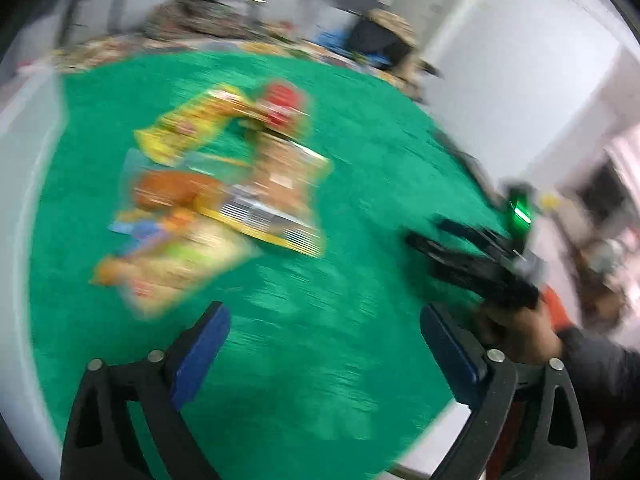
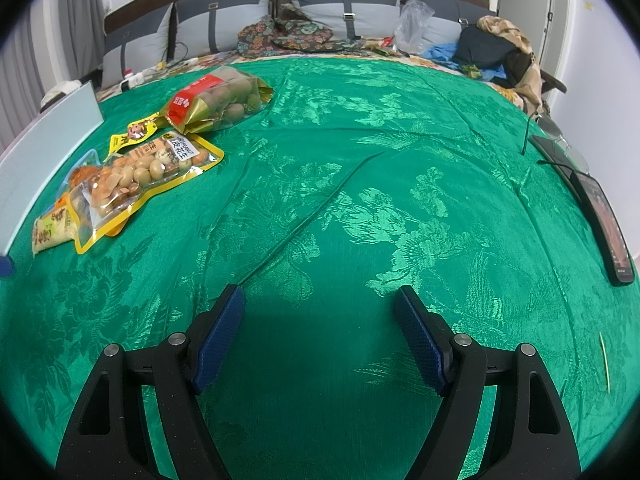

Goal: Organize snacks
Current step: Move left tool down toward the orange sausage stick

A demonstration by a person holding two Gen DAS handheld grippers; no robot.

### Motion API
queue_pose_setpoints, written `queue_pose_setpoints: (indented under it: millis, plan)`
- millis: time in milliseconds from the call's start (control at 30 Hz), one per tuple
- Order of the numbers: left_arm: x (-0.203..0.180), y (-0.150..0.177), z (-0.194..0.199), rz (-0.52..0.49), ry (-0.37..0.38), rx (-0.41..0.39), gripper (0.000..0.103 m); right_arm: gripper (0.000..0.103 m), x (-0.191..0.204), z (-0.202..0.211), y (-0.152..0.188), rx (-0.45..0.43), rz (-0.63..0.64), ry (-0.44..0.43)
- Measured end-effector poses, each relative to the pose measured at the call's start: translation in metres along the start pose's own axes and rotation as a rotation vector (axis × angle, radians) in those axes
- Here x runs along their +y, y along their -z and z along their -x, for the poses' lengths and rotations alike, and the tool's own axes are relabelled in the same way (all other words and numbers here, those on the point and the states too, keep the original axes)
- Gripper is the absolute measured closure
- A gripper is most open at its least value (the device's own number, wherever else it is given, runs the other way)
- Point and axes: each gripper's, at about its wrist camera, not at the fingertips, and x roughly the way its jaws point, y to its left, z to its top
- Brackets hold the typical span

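Snack bags lay bunched on the far left of a green bedspread [image 2: 360,200], both grippers empty.

The bed carried pillows [image 2: 224,20] and clothes [image 2: 492,48] at its far end. The snacks overlapped: a red-labelled bag of round green sweets [image 2: 218,100] farthest, a yellow-edged peanut bag [image 2: 148,176] nearer, a small pale packet [image 2: 50,230] nearest. A phone [image 2: 604,224] lay at the right edge. The right gripper [image 2: 320,336] and left gripper [image 1: 324,348] each hung with fingers spread wide, nothing between them.

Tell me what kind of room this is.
Most likely a bedroom: a bed under a green bedspread, a padded headboard with cushions behind it, and clothes heaped at the far corner.
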Motion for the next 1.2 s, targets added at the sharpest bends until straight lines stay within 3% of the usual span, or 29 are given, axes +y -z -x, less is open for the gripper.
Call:
queue_pose_setpoints:
  millis: [100,267,333,467,500,567,633,733,800,933,1067,1133,1200]
  plan:
    - [0.035,-0.018,-0.003,0.098,-0.197,-0.028,0.007,0.023,0.000,0.000,0.000,0.000,0.000,0.000]
    - [0.049,-0.014,-0.039,0.147,-0.241,0.002,0.007,0.023,0.000,0.000,0.000,0.000,0.000,0.000]
    - [0.039,-0.005,-0.055,0.149,-0.184,0.020,0.008,0.023,0.000,0.000,0.000,0.000,0.000,0.000]
    - [-0.009,0.012,-0.056,0.054,0.185,0.083,0.007,0.023,0.000,0.000,0.000,0.000,0.000,-0.001]
    - [-0.016,0.013,-0.053,0.023,0.193,0.085,0.007,0.023,0.000,0.000,0.000,0.000,0.000,-0.001]
    - [-0.019,0.014,-0.041,-0.016,0.155,0.067,0.007,0.023,0.000,0.000,0.000,0.000,-0.001,-0.001]
    - [-0.005,0.005,-0.031,0.018,0.083,0.040,0.007,0.023,0.000,0.000,0.000,0.000,0.000,0.000]
    - [0.023,-0.015,-0.023,0.042,-0.177,0.010,0.007,0.023,0.000,0.000,0.000,0.000,0.000,-0.001]
    - [0.033,-0.025,-0.028,-0.003,-0.276,0.021,0.007,0.023,0.000,0.000,0.000,0.000,0.000,0.000]
    - [0.028,-0.028,-0.061,-0.149,-0.293,0.174,0.007,0.023,0.000,0.000,0.000,0.000,0.000,-0.001]
    - [0.025,-0.022,-0.079,-0.266,-0.377,0.226,0.004,0.023,0.000,0.000,0.000,0.000,0.000,0.000]
    - [0.028,-0.024,-0.080,-0.247,-0.381,0.214,0.003,0.023,0.000,0.000,0.000,0.000,-0.001,0.000]
    - [0.042,-0.028,-0.081,-0.162,-0.350,0.230,0.001,0.023,0.000,0.000,0.000,0.000,-0.001,0.000]
